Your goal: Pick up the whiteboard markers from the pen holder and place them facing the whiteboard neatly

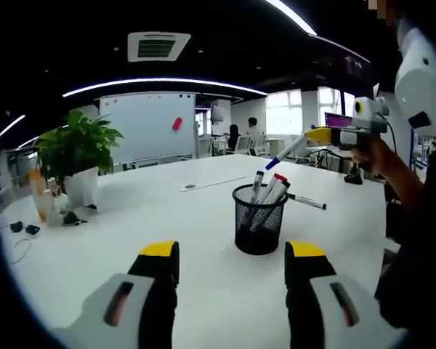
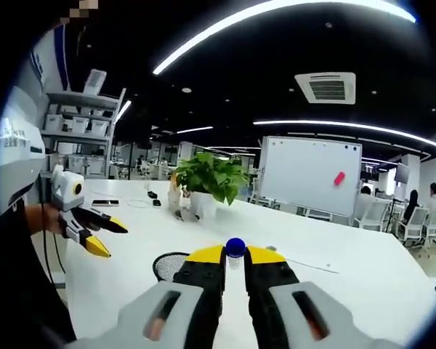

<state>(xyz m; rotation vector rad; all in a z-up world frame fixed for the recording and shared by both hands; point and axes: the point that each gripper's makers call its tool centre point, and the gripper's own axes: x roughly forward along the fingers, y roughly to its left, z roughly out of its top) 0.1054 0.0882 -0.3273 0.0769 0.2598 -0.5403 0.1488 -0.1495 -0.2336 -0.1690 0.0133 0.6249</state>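
Markers (image 1: 265,190) look light, stiff and slick: right hand-held gripper (image 2: 235,256) clamps a blue-capped one (image 2: 235,247) mid-barrel, left hand-held gripper (image 1: 232,254) gapes toward the mesh holder (image 1: 259,219) at twelve o'clock.

Lighting: bright, even; curved ceiling light strips (image 1: 167,82) overhead, daylight from blown-out windows (image 1: 305,109). Soft shadow under mesh pen holder (image 1: 259,218) on glossy white table (image 1: 203,291). Heavy fisheye bending at edges. Distant office slightly soft.
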